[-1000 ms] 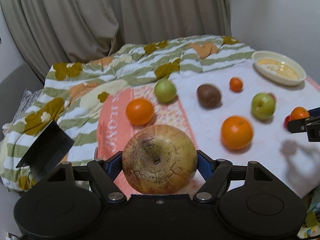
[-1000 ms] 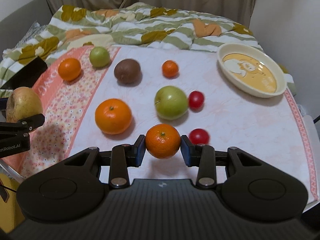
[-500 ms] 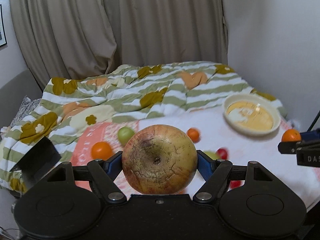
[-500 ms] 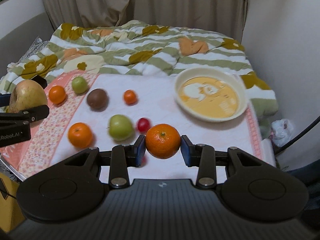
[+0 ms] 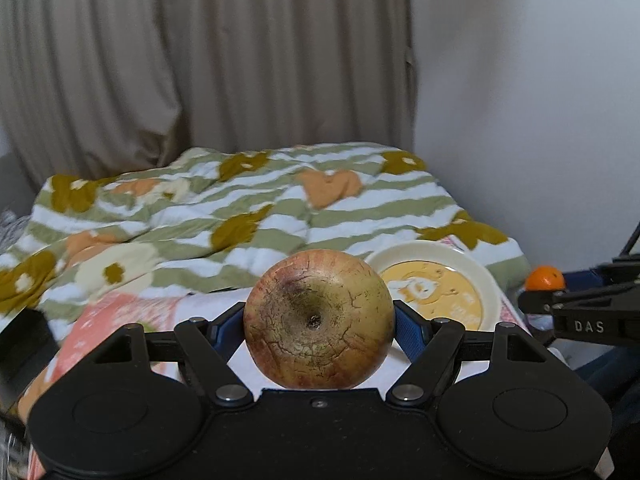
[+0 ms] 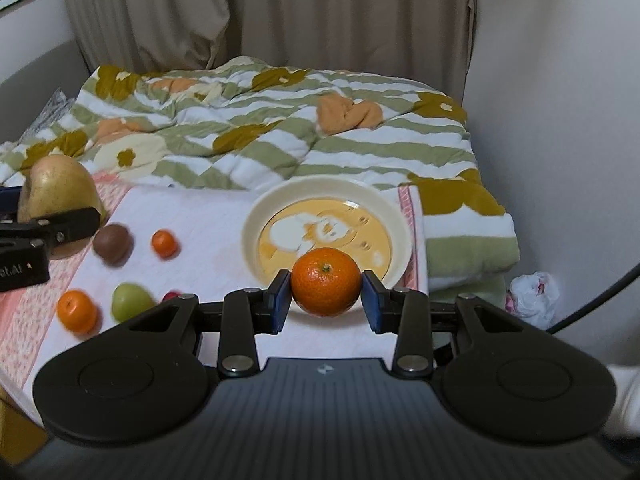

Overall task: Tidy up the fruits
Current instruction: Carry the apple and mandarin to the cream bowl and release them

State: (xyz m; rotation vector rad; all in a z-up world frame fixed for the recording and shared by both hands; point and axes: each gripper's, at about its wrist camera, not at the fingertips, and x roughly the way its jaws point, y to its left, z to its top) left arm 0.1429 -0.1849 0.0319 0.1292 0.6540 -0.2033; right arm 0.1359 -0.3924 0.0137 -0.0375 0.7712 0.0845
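My left gripper (image 5: 319, 326) is shut on a large yellow-red apple (image 5: 319, 320), held in the air left of the cream plate (image 5: 482, 276). The apple also shows at the left of the right wrist view (image 6: 56, 192). My right gripper (image 6: 325, 300) is shut on a small tangerine (image 6: 325, 288), held just in front of the plate's (image 6: 396, 216) near rim. That tangerine shows at the right edge of the left wrist view (image 5: 545, 278). On the white cloth lie a brown kiwi (image 6: 113, 243), a small tangerine (image 6: 164, 243), an orange (image 6: 77, 311), a green apple (image 6: 130, 301) and a red fruit (image 6: 173, 294).
A green-striped floral quilt (image 6: 280, 128) is heaped behind the cloth. Curtains and a white wall (image 6: 560, 100) stand behind and to the right. A white plastic bag (image 6: 534, 294) lies on the floor right of the bed. A black object (image 5: 24, 344) sits at the left edge.
Both grippers rose and swung right toward the plate with their fruits still held. The loose fruits slid to the lower left of the views.
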